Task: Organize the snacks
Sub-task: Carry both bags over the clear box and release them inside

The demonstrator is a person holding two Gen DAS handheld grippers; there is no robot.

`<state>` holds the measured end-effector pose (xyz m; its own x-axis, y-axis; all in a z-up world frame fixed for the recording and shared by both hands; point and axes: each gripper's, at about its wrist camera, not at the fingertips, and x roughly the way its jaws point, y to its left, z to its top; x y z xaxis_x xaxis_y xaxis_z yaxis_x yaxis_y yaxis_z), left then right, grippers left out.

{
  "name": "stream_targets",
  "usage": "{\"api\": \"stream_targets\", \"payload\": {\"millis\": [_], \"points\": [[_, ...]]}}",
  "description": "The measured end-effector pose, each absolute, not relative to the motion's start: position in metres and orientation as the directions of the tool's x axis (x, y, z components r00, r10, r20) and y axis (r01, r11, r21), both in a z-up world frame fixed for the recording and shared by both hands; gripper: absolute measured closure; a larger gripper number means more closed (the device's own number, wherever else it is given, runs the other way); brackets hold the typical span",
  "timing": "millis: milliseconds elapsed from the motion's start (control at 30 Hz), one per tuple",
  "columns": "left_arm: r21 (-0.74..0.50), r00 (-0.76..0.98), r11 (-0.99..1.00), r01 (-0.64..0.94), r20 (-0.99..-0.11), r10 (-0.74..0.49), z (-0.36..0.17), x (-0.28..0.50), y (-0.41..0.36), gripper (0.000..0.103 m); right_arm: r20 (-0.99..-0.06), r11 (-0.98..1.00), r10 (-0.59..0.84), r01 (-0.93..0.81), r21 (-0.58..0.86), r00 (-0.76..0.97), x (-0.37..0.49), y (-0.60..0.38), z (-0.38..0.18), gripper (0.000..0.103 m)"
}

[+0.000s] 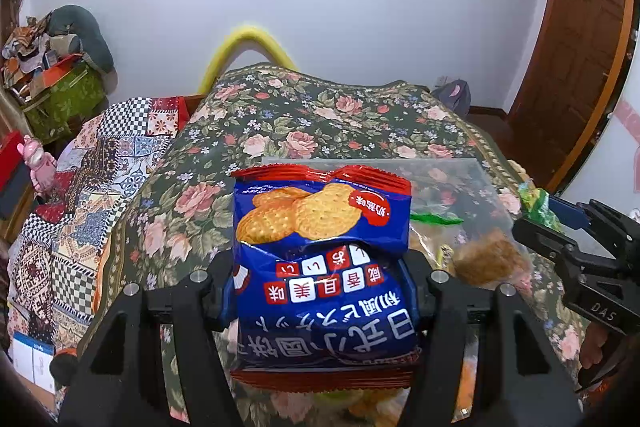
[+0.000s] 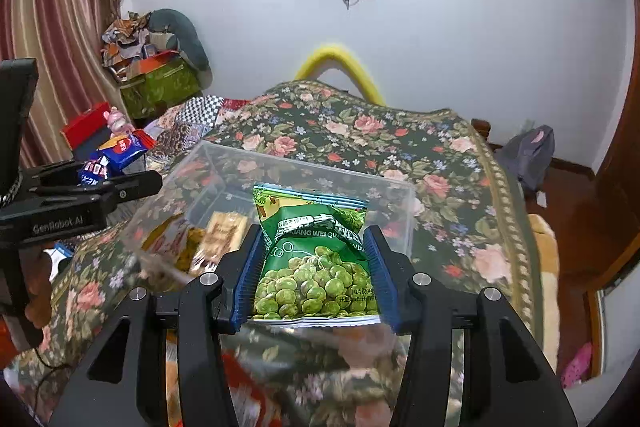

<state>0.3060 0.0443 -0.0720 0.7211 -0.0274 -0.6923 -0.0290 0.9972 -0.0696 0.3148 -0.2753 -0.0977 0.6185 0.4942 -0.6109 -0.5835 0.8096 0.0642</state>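
Observation:
My left gripper (image 1: 320, 267) is shut on a blue cracker packet (image 1: 324, 223) with red sealed ends, held above the flowered bedcover. Just beyond it stands a clear plastic box (image 1: 472, 167) holding several snacks. My right gripper (image 2: 314, 239) is shut on a green pea packet (image 2: 316, 267), its blue pads pressing both sides, right over the clear box (image 2: 404, 187). In the left wrist view the right gripper (image 1: 560, 217) shows at the right edge with the green packet (image 1: 538, 205). The right wrist view catches the left gripper (image 2: 132, 167) at the left with the blue packet (image 2: 120, 151).
The box sits on a bed with a floral cover (image 1: 320, 115). A patchwork quilt (image 1: 92, 179) lies at the left, with a green carton (image 2: 160, 87) piled with clutter behind it. A yellow padded bar (image 2: 340, 63) stands at the wall, a grey bag (image 2: 528, 155) on the floor, and a wooden door (image 1: 580, 59) to the right.

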Motion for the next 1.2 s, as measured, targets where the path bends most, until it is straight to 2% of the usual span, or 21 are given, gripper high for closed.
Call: {"api": "stream_targets", "payload": {"millis": [533,700,833,967,1200], "points": [[-0.042,0.698,0.999,0.003,-0.716,-0.032,-0.098,0.353,0.03,0.041,-0.674,0.832,0.427,-0.553,0.032,0.603,0.362,-0.254,-0.125,0.056],[-0.064,0.664,0.998,0.019,-0.745,-0.06,-0.101,0.354,0.029,0.031,-0.678,0.838,0.418,-0.544,0.031,0.605,0.362,-0.255,-0.125,0.055],[-0.06,0.68,0.998,0.014,-0.731,-0.053,-0.098,0.34,0.03,0.029,-0.68,0.827,0.447,-0.559,0.066,0.581,0.356,-0.258,-0.121,0.047],[-0.082,0.684,0.996,0.033,-0.724,-0.082,-0.084,0.323,0.033,0.028,-0.667,0.813,0.457,-0.581,0.045,0.589,0.338,-0.262,-0.11,0.045],[-0.068,0.708,0.997,0.032,-0.703,-0.071,-0.063,0.279,0.041,0.016,-0.62,0.772,0.502,-0.636,0.007,0.602,0.289,-0.269,-0.089,0.033]]}}
